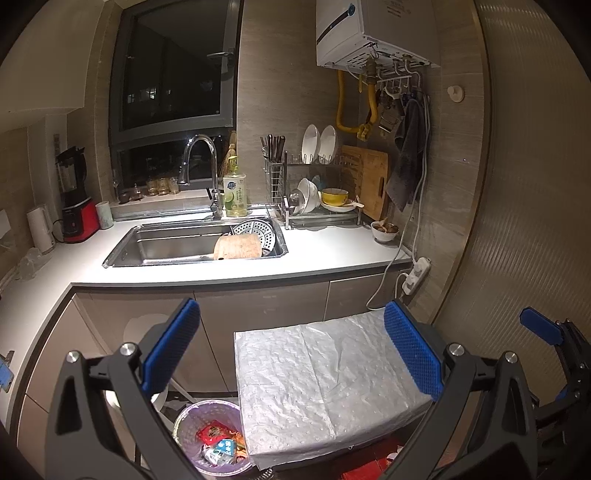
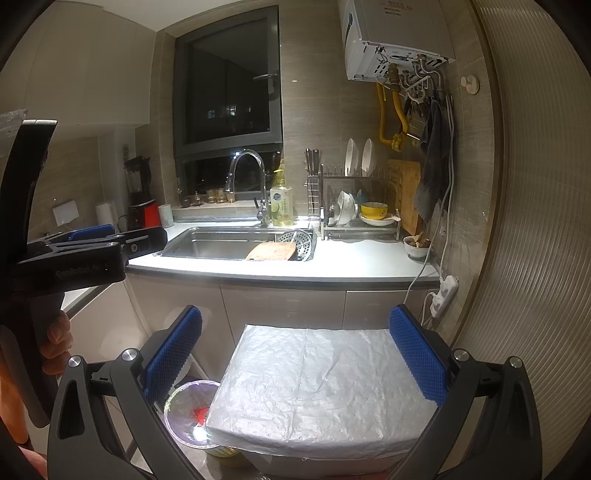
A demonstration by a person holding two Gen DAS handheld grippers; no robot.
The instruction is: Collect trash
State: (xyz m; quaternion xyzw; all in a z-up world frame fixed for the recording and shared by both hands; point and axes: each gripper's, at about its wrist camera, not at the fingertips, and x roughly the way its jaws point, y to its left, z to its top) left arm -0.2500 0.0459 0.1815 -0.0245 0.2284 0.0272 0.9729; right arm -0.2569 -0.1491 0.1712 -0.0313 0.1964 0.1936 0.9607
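Silver-covered surface fills centre, hiding part of the bin at 7 o'clock (wrappers inside, labels unreadable). Left gripper and right gripper both spread wide, empty.

White table carries a stainless steel sink with a chrome gooseneck faucet. Yellow-green dish soap bottle stands beside the faucet. Metal dish rack holds white plates. White wall-mounted water heater hangs above.
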